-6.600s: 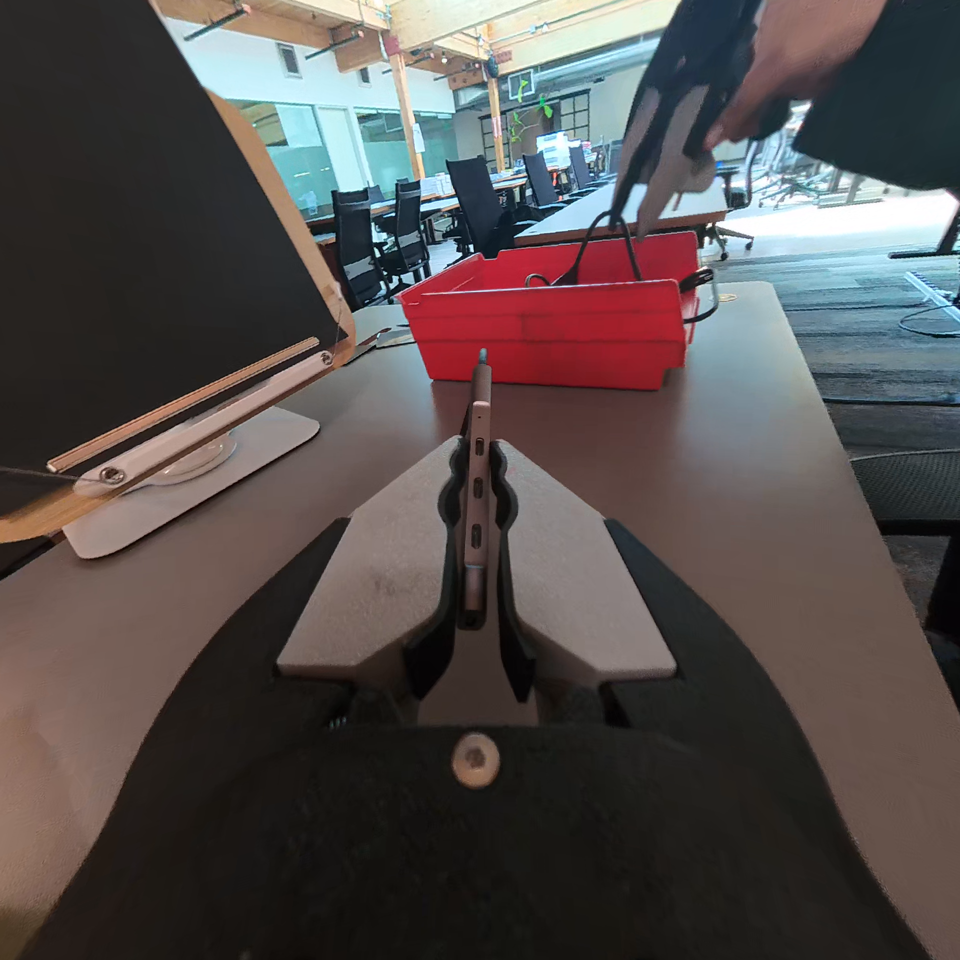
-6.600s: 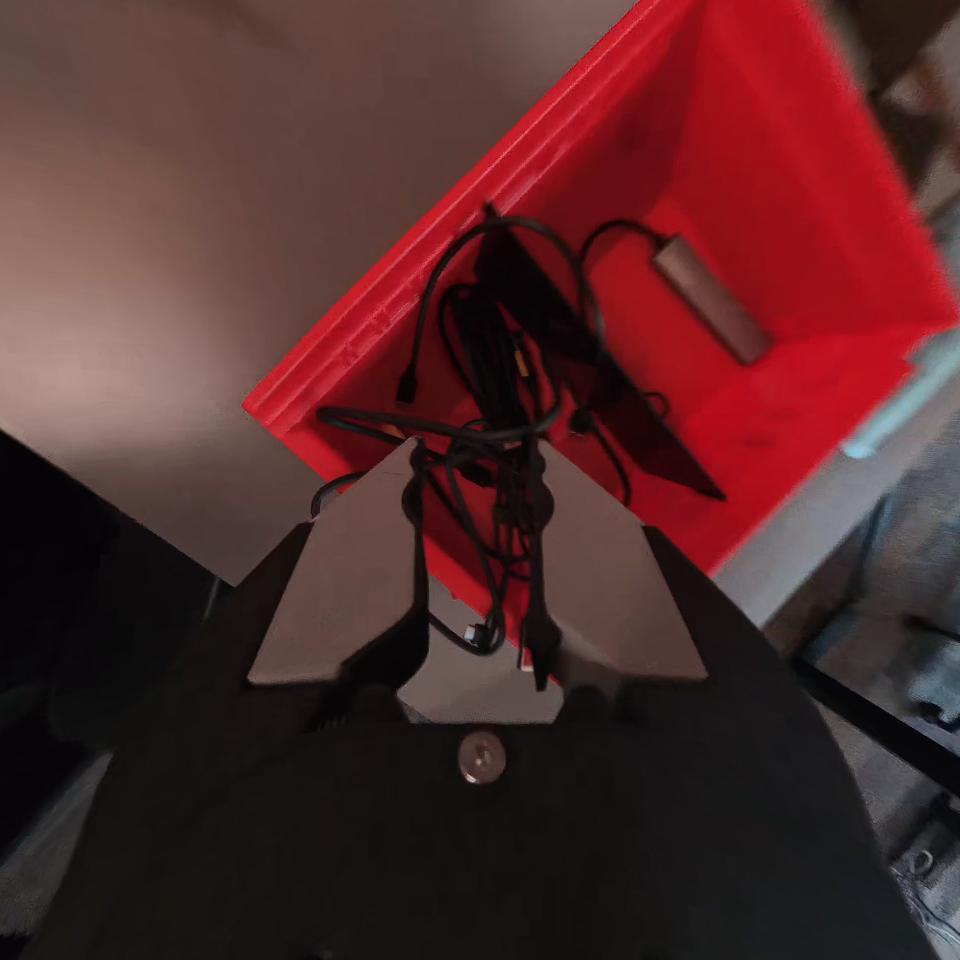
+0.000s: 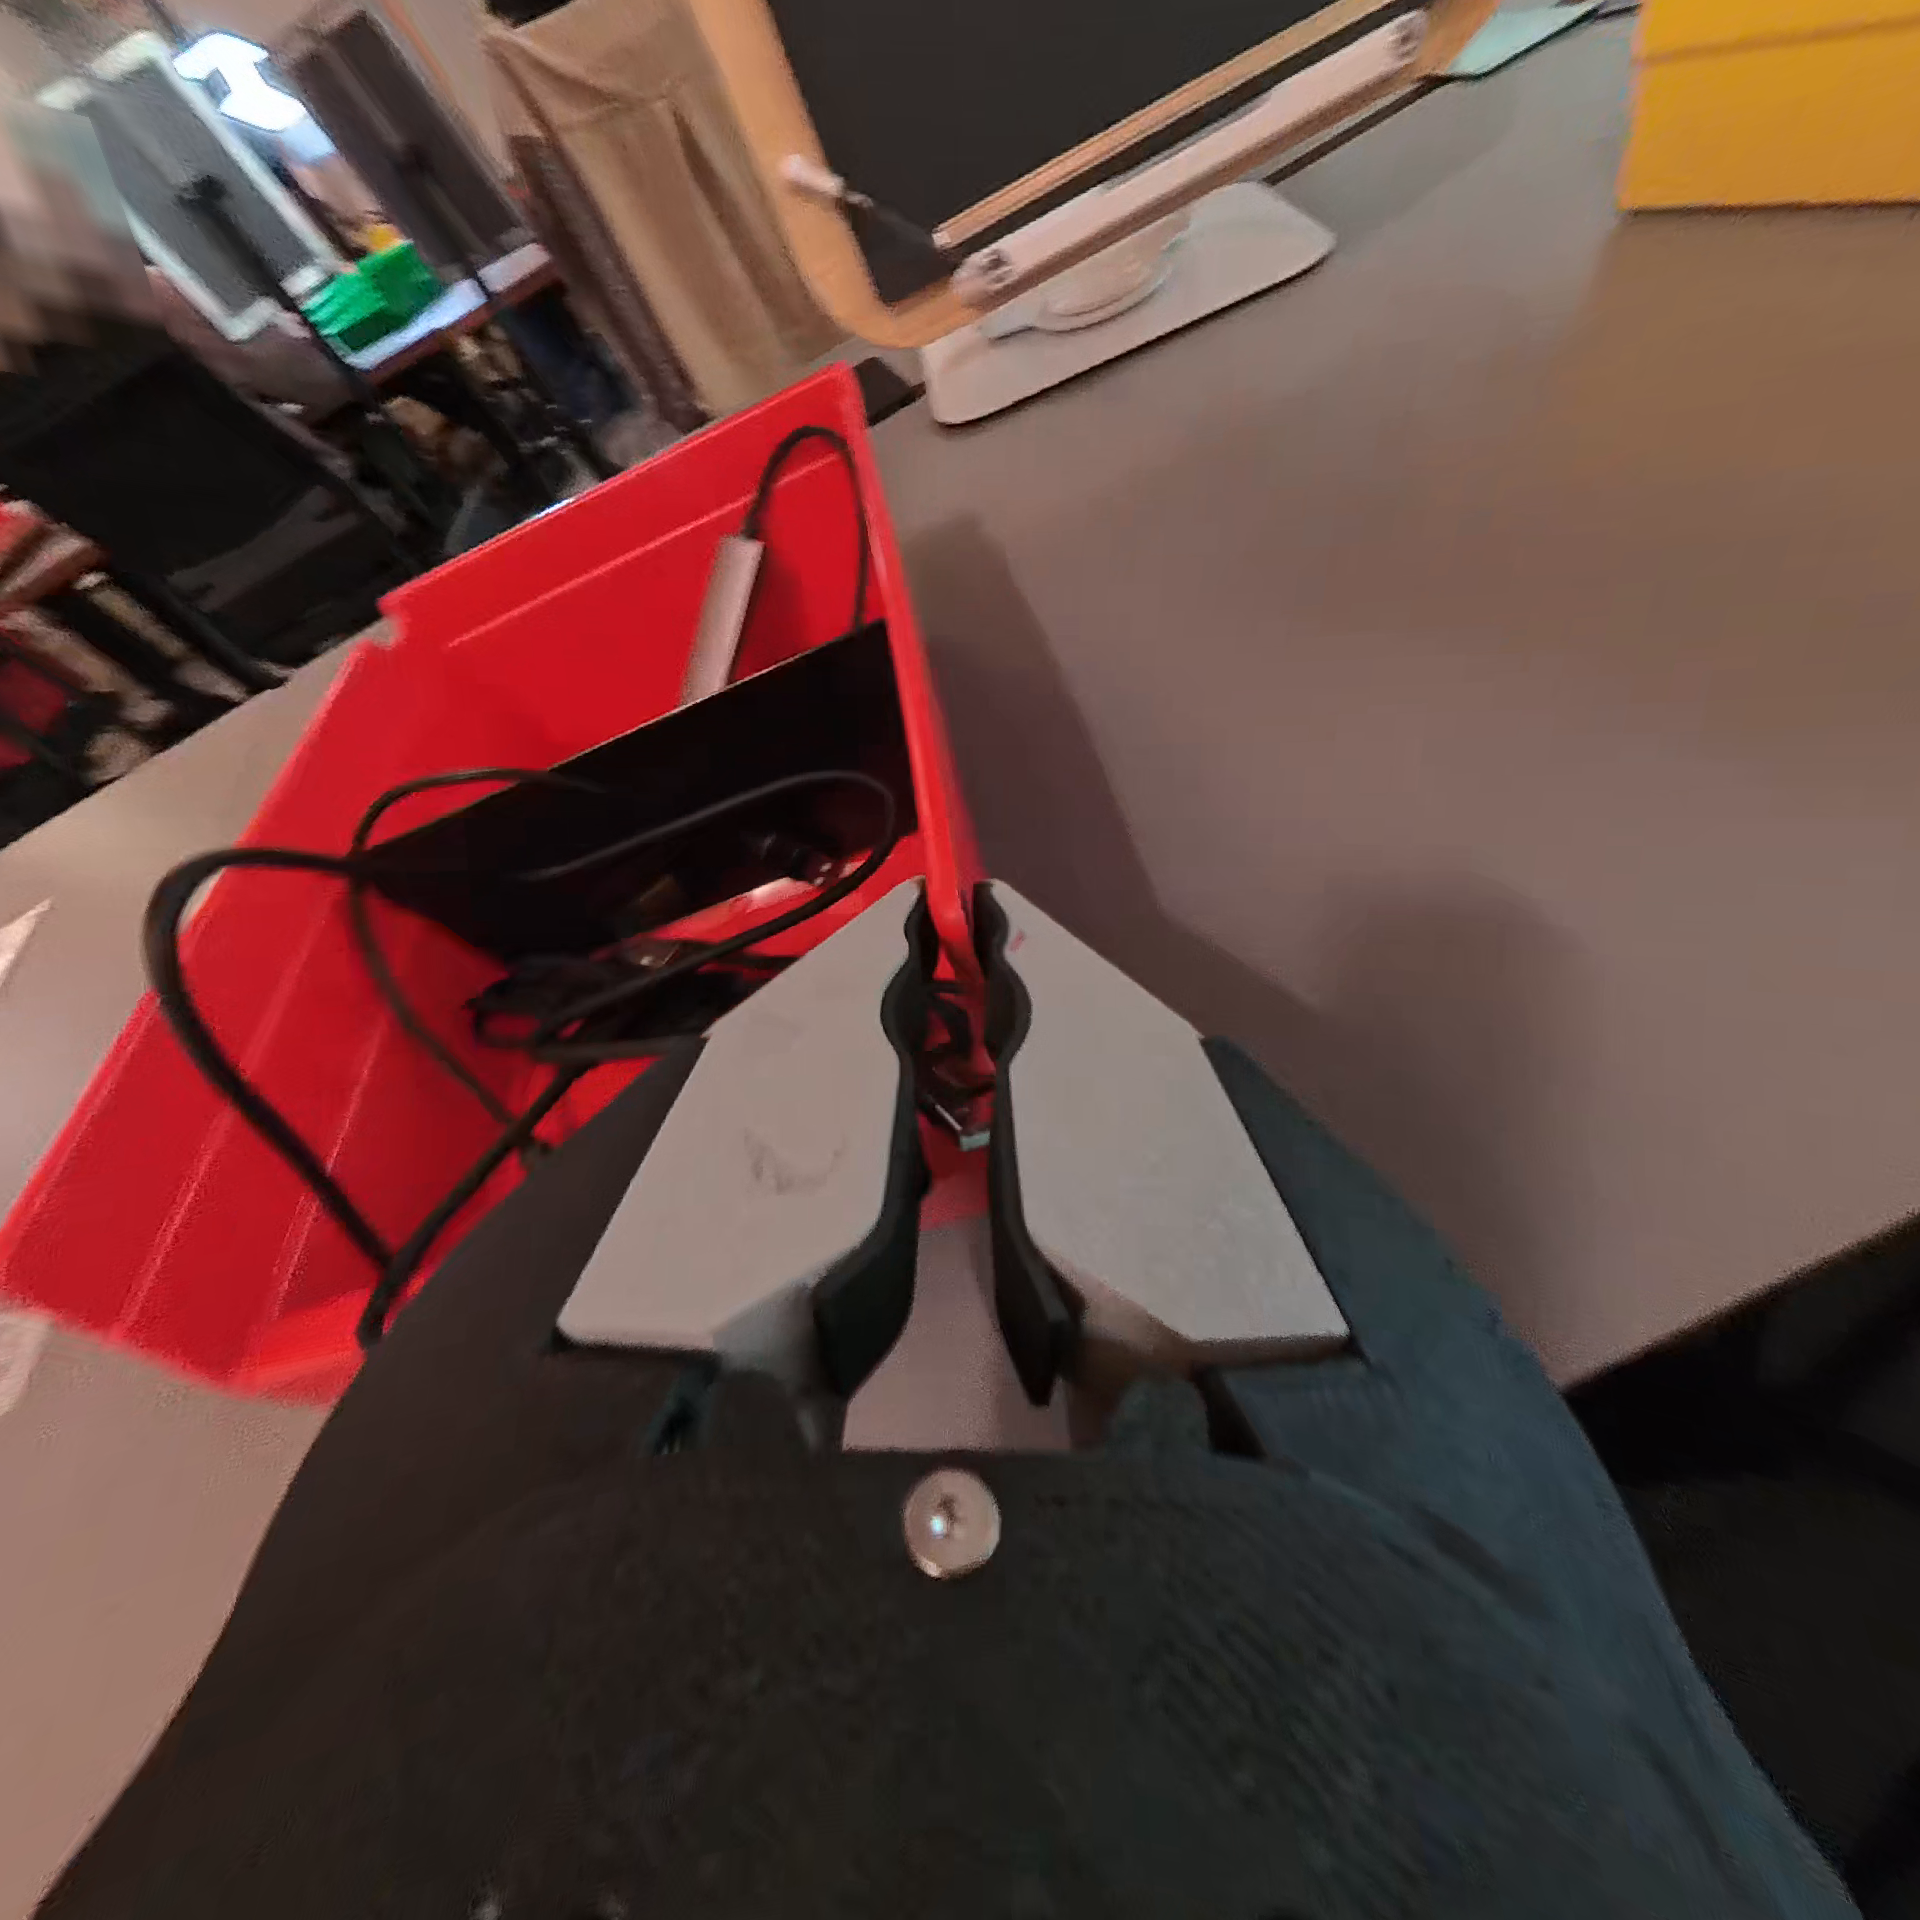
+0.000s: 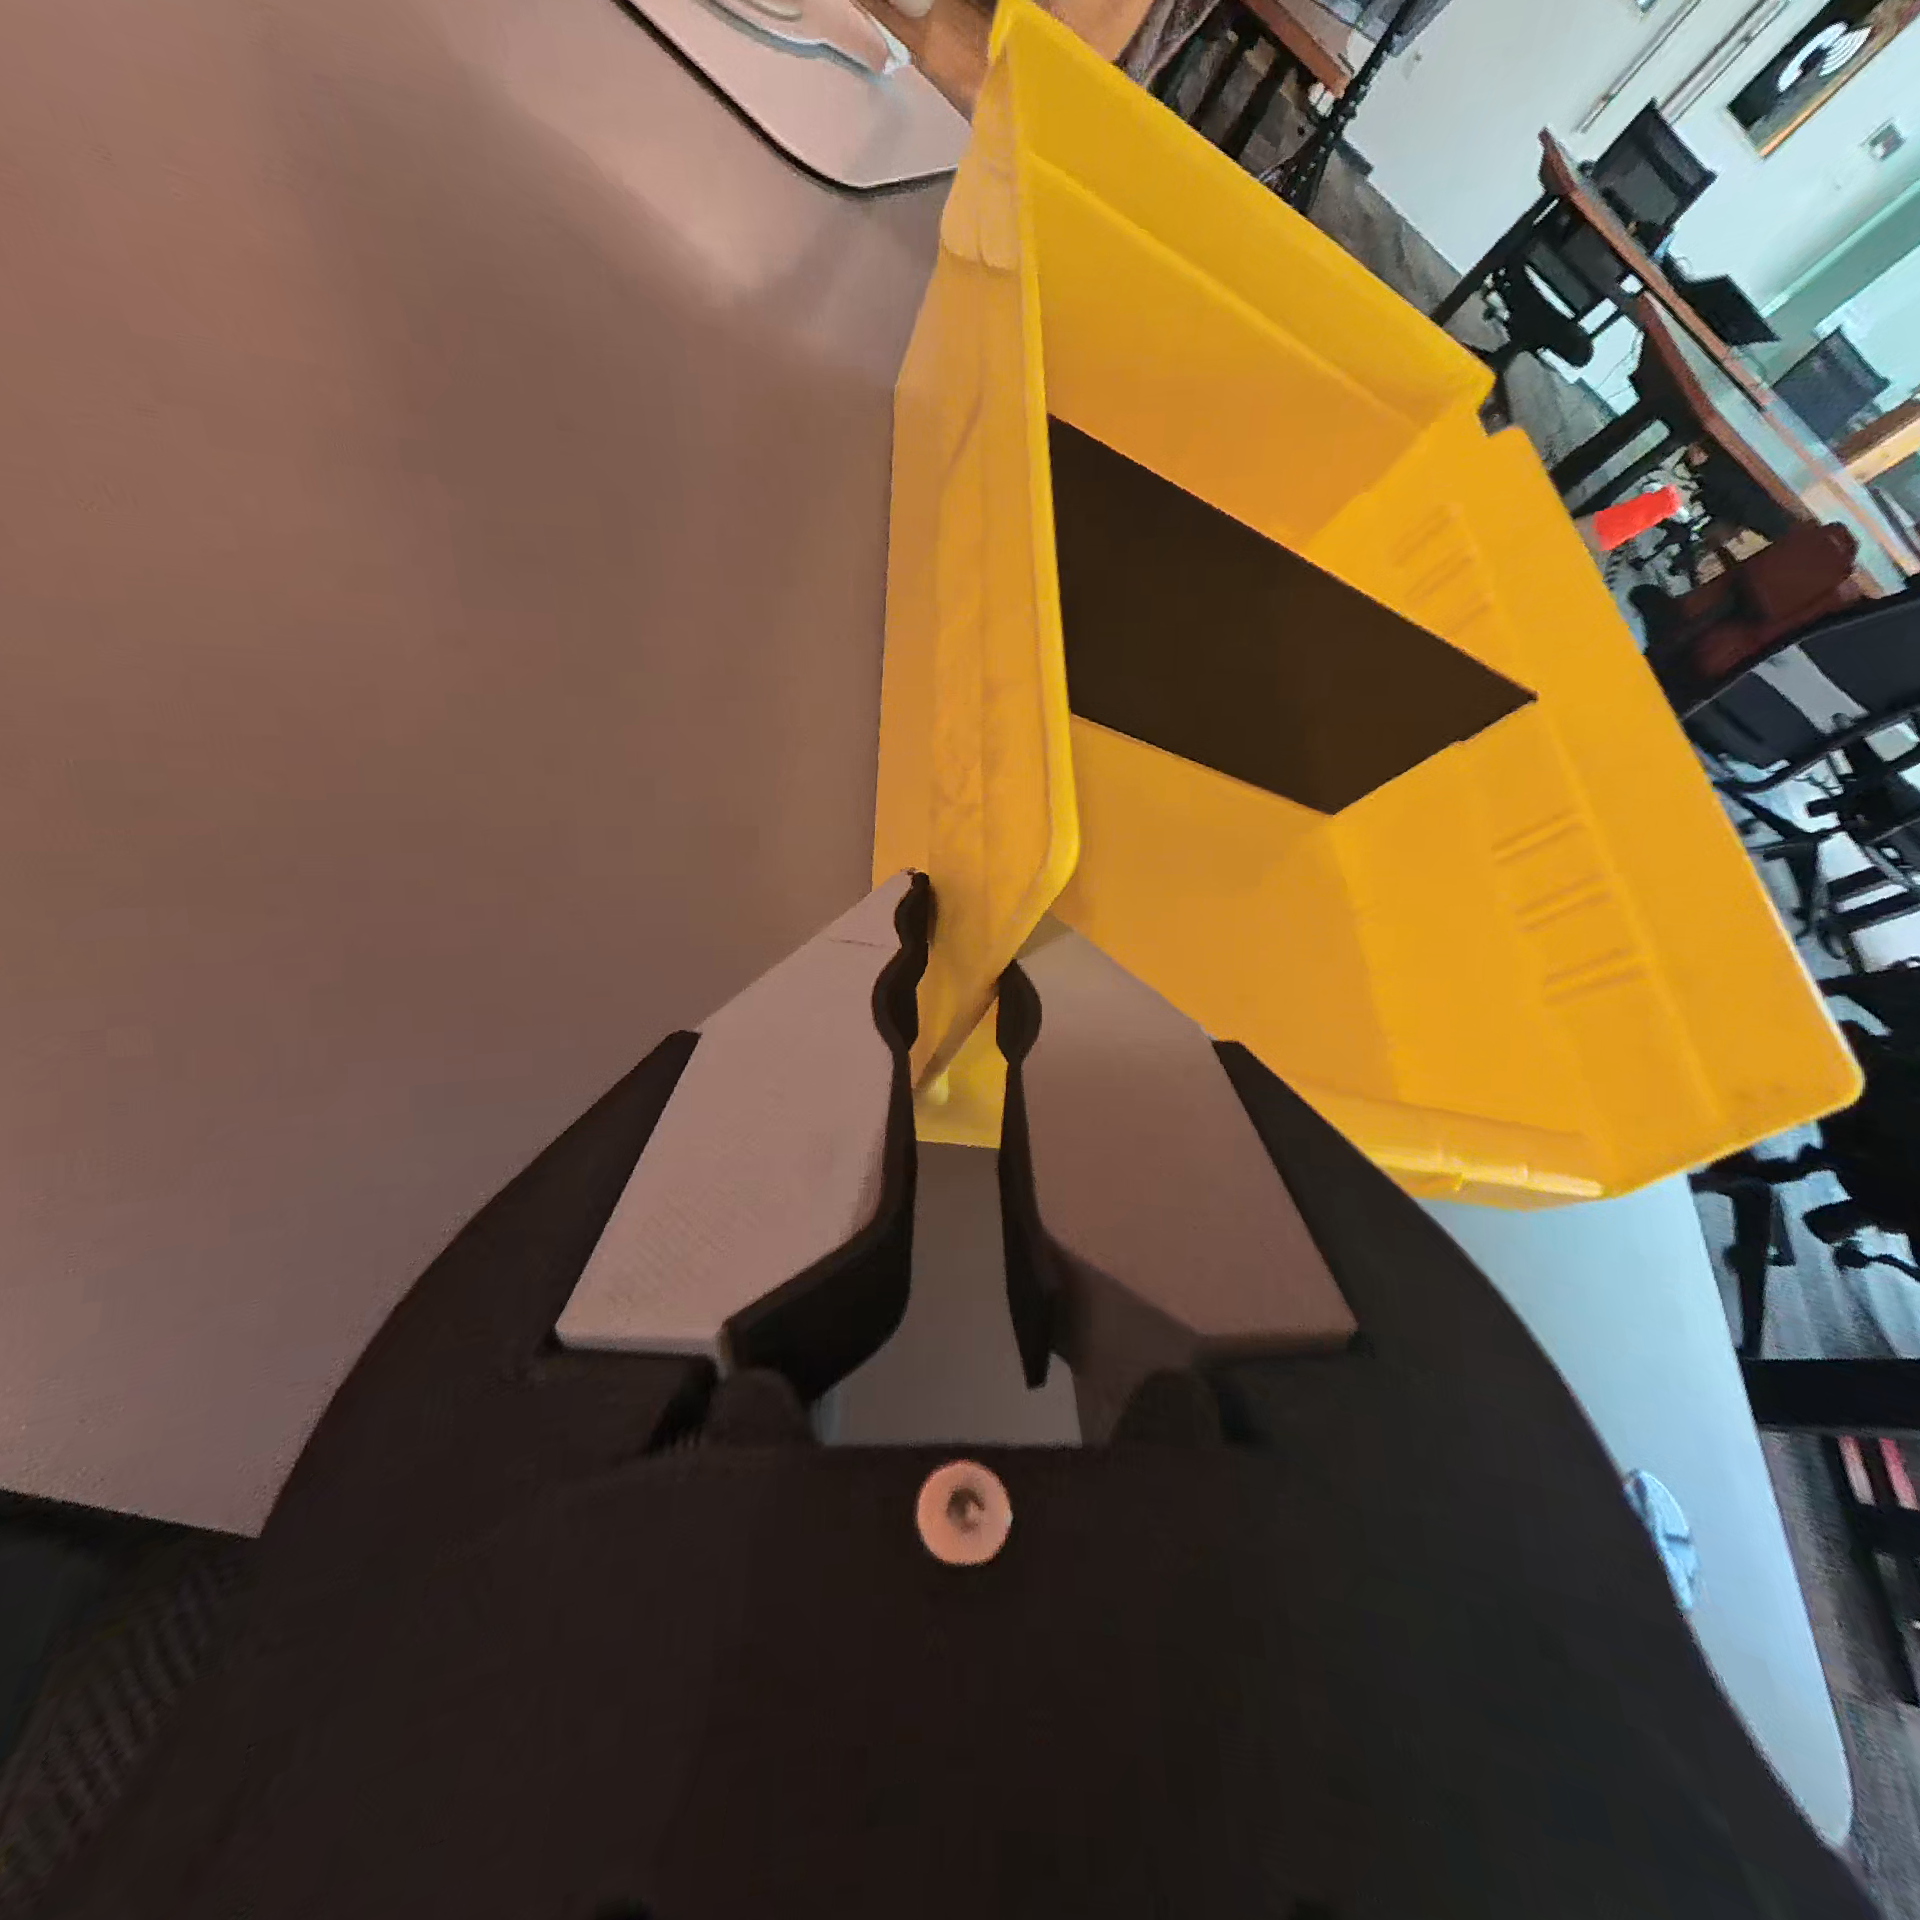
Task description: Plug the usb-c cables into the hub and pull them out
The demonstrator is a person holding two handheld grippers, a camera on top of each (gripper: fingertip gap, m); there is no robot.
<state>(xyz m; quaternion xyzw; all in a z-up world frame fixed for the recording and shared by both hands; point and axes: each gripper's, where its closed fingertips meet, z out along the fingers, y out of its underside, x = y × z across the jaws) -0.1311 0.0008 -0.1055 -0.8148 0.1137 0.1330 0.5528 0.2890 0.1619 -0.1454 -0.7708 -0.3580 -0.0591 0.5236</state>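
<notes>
In the left wrist view my left gripper (image 3: 951,906) is shut on the right wall of a red bin (image 3: 312,1039) near its front corner. A small plug end (image 3: 964,1127) shows between the fingers below the wall. In the bin lie a grey hub (image 3: 727,613) with its black lead, a tangle of black usb-c cables (image 3: 582,997) and a black sheet (image 3: 727,769). One cable loops over the bin's left wall. In the right wrist view my right gripper (image 4: 966,935) is shut on the left wall of a yellow bin (image 4: 1455,935), which holds only a black sheet (image 4: 1247,623).
Both bins sit on a brown table (image 3: 1455,727). A monitor stand with a white base (image 3: 1143,301) stands farther back, and the yellow bin (image 3: 1766,114) shows at the top right. The table edge (image 3: 1662,1320) is close on the right. Office desks and chairs lie beyond. About 45 cm separates my left fingertips from my right.
Earlier my left gripper held the hub upright above the table and my right held the cable bundle over the red bin. Now hub and cables lie in the red bin and each gripper clamps a bin wall.
</notes>
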